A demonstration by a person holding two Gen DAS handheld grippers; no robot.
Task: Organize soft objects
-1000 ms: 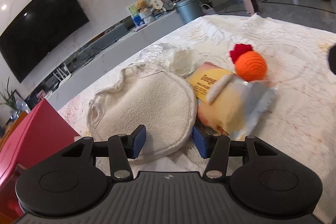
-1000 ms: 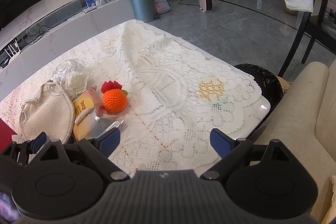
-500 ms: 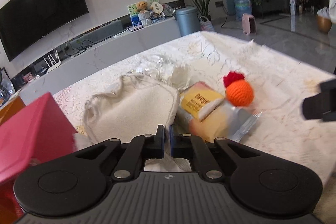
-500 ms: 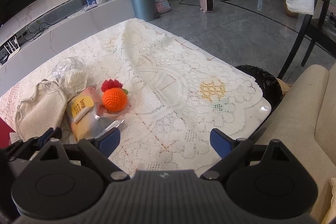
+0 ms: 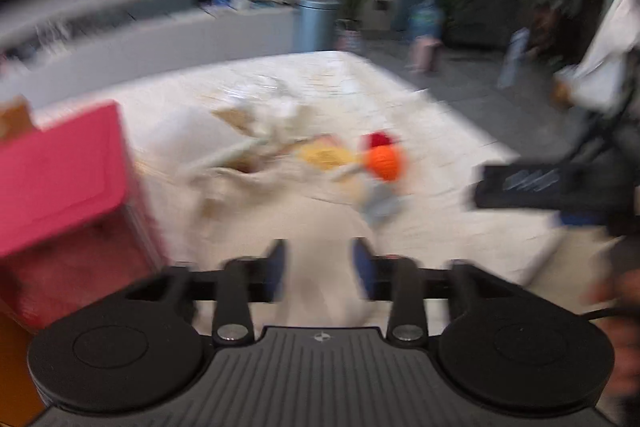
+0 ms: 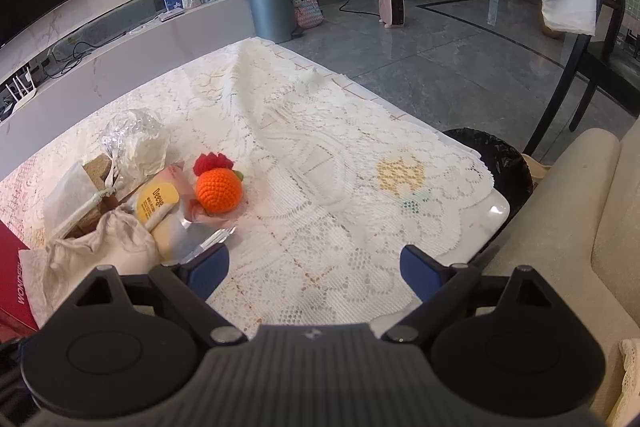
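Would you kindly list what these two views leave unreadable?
- Left wrist view: motion blur; whether the left gripper holds the cream cloth drawstring bag is unclear.
- Right wrist view: red box cut off by the left edge.
- Yellow snack packet: small print unreadable.

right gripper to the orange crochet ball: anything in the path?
Nothing visible blocks it. The right gripper is open over bare lace tablecloth. The orange crochet ball sits ahead and to the left, resting against the snack packet, whose foil end lies just off the left fingertip, beside the straight line.
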